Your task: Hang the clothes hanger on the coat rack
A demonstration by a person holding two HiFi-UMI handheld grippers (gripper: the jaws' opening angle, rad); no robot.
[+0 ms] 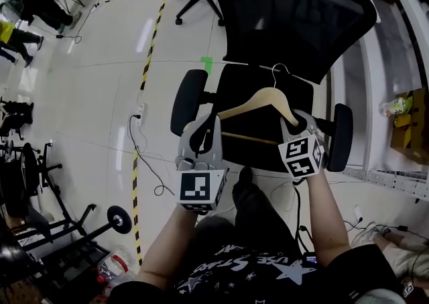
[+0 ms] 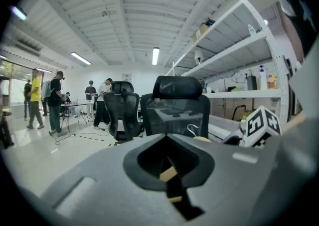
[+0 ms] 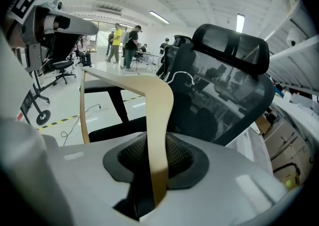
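A wooden clothes hanger point(image 1: 258, 103) with a metal hook point(image 1: 279, 70) hangs in the air over the seat of a black office chair point(image 1: 268, 88). My left gripper point(image 1: 204, 127) is shut on the hanger's left end point(image 2: 169, 173). In the right gripper view, the hanger's right arm point(image 3: 158, 120) runs down between the jaws of my right gripper point(image 3: 157, 172), which is shut on it. The hook point(image 3: 182, 75) points toward the chair back. No coat rack shows in any view.
The chair's mesh back point(image 3: 234, 85) and armrests point(image 1: 188, 100) stand right in front. White shelving point(image 2: 239, 50) runs along the right. Yellow-black floor tape point(image 1: 151, 41), cables point(image 1: 144, 155) and a weight frame point(image 1: 80, 222) lie to the left. People stand far off point(image 2: 50, 100).
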